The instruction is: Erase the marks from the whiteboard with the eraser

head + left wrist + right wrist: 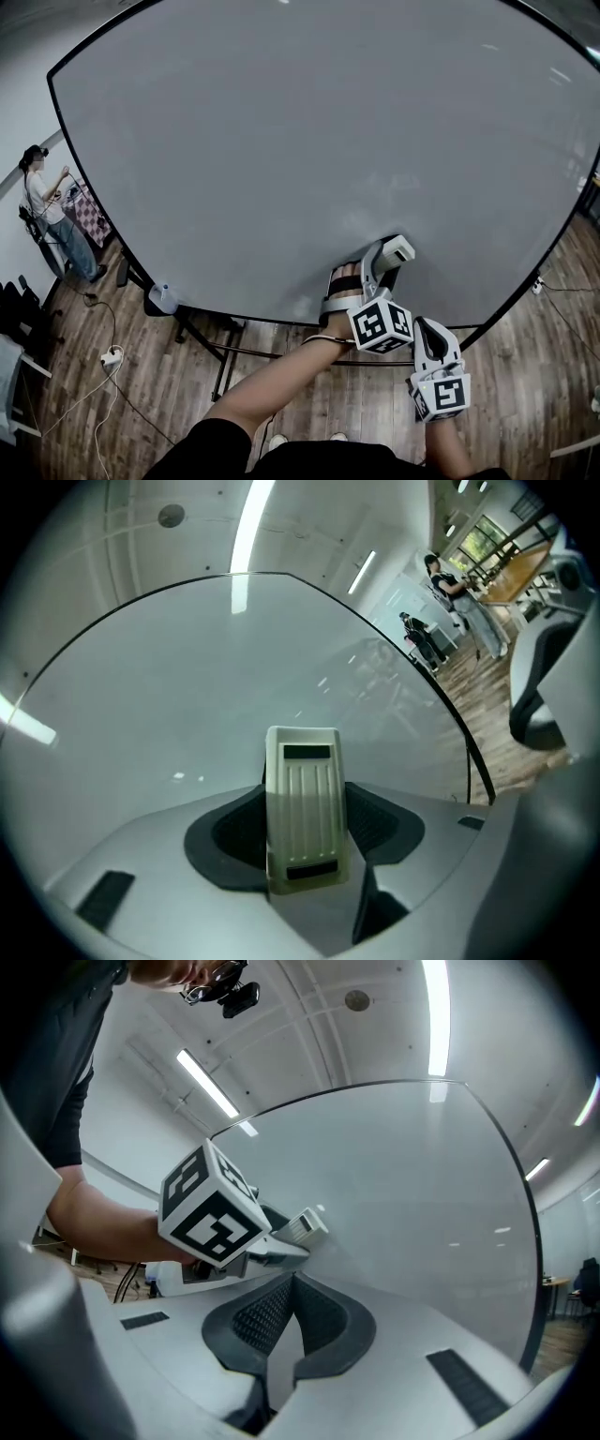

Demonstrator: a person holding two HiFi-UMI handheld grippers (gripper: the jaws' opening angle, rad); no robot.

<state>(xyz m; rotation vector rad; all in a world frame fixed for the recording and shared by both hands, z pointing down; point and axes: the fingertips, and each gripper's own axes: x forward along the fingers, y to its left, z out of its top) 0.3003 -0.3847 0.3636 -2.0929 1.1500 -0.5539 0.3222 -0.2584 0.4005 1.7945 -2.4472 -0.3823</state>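
1. Head view only: a bystander (47,211) stands on the wood floor (309,394) beyond the whiteboard's (281,141) left edge.
2. Left gripper (387,262): jaws clamped on the eraser (398,249), which sits against the whiteboard near its lower edge. The left gripper view adds the eraser's ribbed back, upright between the pads.
3. Right gripper (429,330): just below the whiteboard's lower edge. Only the right gripper view shows its jaws pressed together, holding nothing.
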